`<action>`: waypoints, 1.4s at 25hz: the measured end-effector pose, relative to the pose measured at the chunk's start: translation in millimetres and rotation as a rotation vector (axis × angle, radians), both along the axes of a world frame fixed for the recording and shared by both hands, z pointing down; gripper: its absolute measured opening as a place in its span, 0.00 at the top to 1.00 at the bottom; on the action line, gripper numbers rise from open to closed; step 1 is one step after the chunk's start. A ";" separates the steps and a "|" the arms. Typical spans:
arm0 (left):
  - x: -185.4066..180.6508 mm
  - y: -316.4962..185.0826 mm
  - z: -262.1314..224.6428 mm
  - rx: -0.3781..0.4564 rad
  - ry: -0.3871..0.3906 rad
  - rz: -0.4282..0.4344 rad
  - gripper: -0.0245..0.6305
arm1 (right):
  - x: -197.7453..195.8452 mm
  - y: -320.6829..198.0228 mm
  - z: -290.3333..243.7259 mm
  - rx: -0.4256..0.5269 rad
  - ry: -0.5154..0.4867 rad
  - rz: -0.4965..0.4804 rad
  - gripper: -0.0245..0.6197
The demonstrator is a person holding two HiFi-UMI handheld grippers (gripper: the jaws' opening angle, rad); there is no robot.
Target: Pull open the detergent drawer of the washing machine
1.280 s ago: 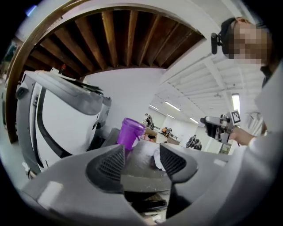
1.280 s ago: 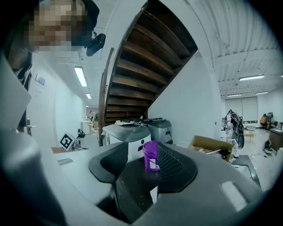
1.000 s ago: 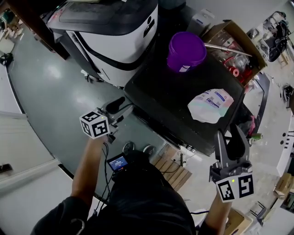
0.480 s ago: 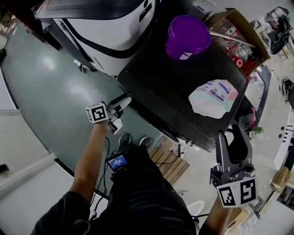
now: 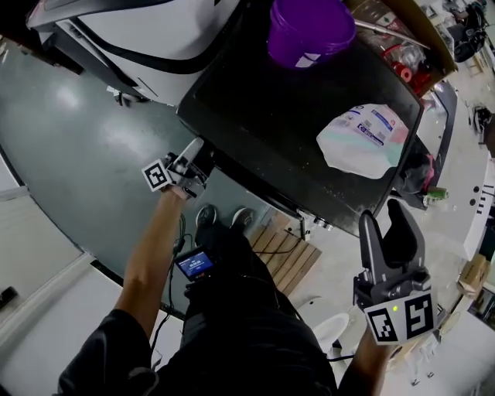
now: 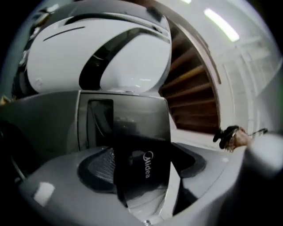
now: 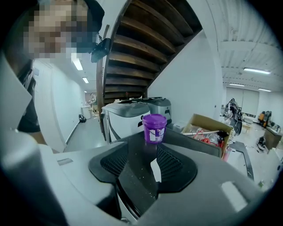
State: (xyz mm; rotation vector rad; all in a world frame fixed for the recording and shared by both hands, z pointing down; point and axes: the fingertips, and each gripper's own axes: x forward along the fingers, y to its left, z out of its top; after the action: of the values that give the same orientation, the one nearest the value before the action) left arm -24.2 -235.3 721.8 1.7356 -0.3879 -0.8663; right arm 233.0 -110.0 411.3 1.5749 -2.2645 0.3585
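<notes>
At the washer's (image 5: 294, 131) eight o'clock, left gripper (image 5: 193, 158), jaws opening around the drawer (image 6: 141, 167), should seat deep before closing; right gripper (image 5: 384, 220) gapes empty.

A purple bucket (image 5: 309, 31) with a white label contrasts with the black top of the washing machine (image 5: 271, 116). The bag (image 5: 363, 139) is white, printed in blue. Red pieces (image 5: 402, 71) show in a brown cardboard box (image 7: 203, 124). A second machine (image 5: 139, 23) is white with a black stripe, and the floor (image 5: 77, 155) is glossy grey-green. The right hand-held gripper (image 5: 383, 220) is grey with black fingers, and its cube is patterned in black-and-white squares. The stairs (image 7: 132, 48) are dark brown wood, and the person's clothes (image 5: 247, 332) are black.
</notes>
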 end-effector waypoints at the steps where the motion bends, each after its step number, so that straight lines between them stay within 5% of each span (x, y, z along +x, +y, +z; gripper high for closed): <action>1: -2.8 -2.7 -0.5 -0.018 0.057 -0.048 0.32 | -1.0 1.3 5.5 -0.014 0.000 0.003 0.68; 4: -7.3 -3.8 3.2 -0.046 0.120 -0.100 0.36 | -9.2 5.3 15.1 -0.048 -0.004 0.005 0.68; 9: -24.8 32.9 -1.7 -0.035 0.133 -0.019 0.42 | -2.1 9.7 18.5 -0.064 0.007 0.048 0.68; 16: -65.9 113.2 -12.5 -0.056 0.047 0.102 0.42 | -0.6 9.0 31.0 -0.098 -0.015 0.091 0.68; 26: -69.1 121.7 -13.3 -0.063 0.028 0.158 0.41 | -20.0 0.4 36.0 -0.113 -0.068 0.096 0.68; 29: -68.7 124.2 -8.9 -0.105 -0.043 0.218 0.37 | -24.2 -2.3 32.5 -0.102 -0.090 0.099 0.68; 32: -80.1 130.7 5.2 -0.175 -0.204 0.253 0.37 | -29.6 -4.2 28.5 -0.090 -0.113 0.104 0.68; 35: -99.4 138.2 2.5 -0.153 -0.329 0.287 0.43 | -36.9 -5.8 21.4 -0.069 -0.132 0.105 0.68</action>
State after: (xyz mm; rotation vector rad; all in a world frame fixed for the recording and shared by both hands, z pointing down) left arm -123.6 -97.1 724.3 1.7389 -0.3966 -0.3366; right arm 196.1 -115.9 432.6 1.6835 -2.2446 0.5779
